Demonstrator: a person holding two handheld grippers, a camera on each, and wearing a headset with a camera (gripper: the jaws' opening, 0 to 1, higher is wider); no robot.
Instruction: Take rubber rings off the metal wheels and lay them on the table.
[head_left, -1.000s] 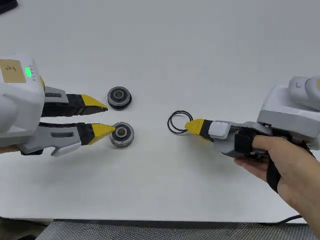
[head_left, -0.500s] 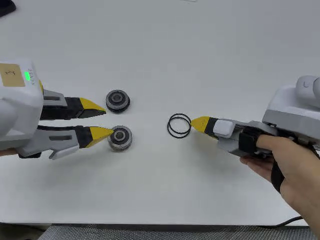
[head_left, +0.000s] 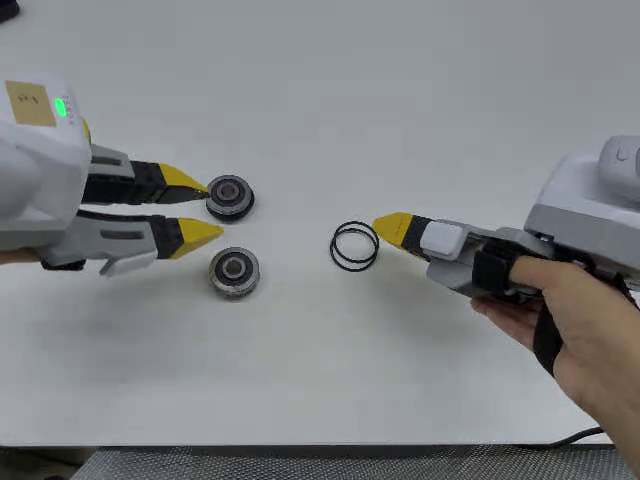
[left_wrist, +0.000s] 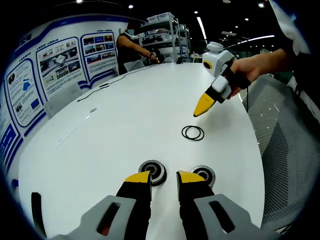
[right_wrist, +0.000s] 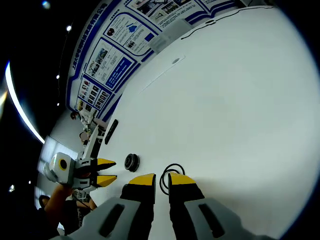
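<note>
Left gripper (head_left: 212, 210) – jaws spread, nothing between them. Its far tip sits right at the rim of the far metal wheel (head_left: 229, 196); can't tell if it touches. The near metal wheel (head_left: 235, 271) lies flat just off the near tip, clear of it. Two rubber rings (head_left: 355, 245) lie overlapped on the white surface (head_left: 400, 100), mid-way between the grippers and well apart from both wheels. Right gripper (head_left: 378, 223) – tip just beside the rings' right edge; its own view shows a narrow gap between the jaws, holding nothing.
</note>
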